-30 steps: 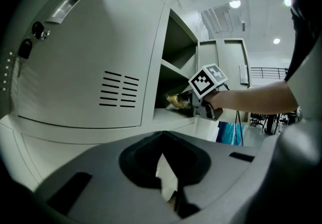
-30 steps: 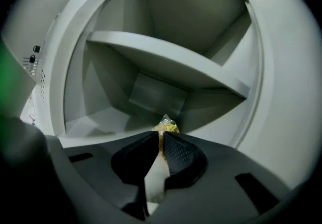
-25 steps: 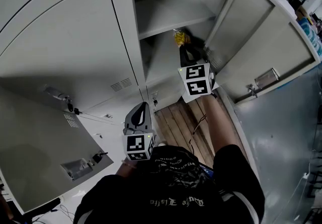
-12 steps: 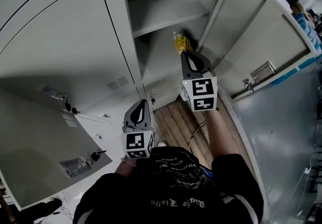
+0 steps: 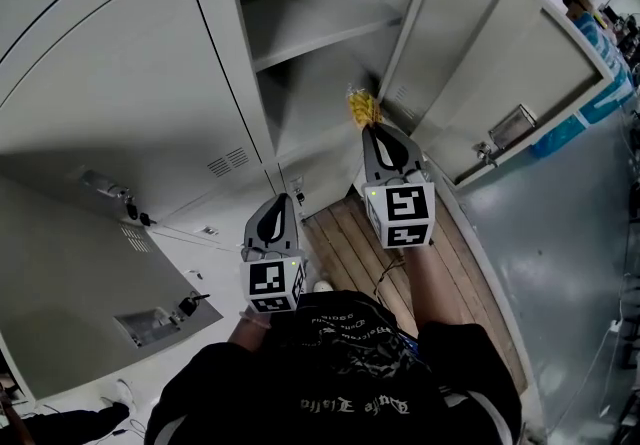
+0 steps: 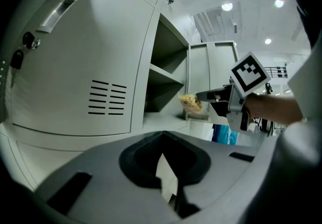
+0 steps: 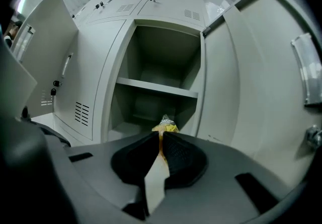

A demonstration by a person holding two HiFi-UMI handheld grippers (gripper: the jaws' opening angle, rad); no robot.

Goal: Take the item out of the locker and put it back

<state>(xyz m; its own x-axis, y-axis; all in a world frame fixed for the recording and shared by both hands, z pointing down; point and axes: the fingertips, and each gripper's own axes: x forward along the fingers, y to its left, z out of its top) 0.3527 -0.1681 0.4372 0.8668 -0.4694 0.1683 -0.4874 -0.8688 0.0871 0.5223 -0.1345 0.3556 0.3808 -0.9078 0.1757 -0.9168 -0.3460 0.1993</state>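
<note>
so the right gripper (image 5: 374,131) is clamped on the yellow snack bag (image 5: 360,107), bag poking lengthwise off its tips just outside the open locker (image 5: 312,33), compartment dead ahead on the far side, left gripper (image 5: 277,203) nearer, closed, empty

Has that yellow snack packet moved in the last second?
Yes. The right gripper, shut on the yellow snack packet, has drawn it outward, away from the locker shelf and toward the person.
</note>
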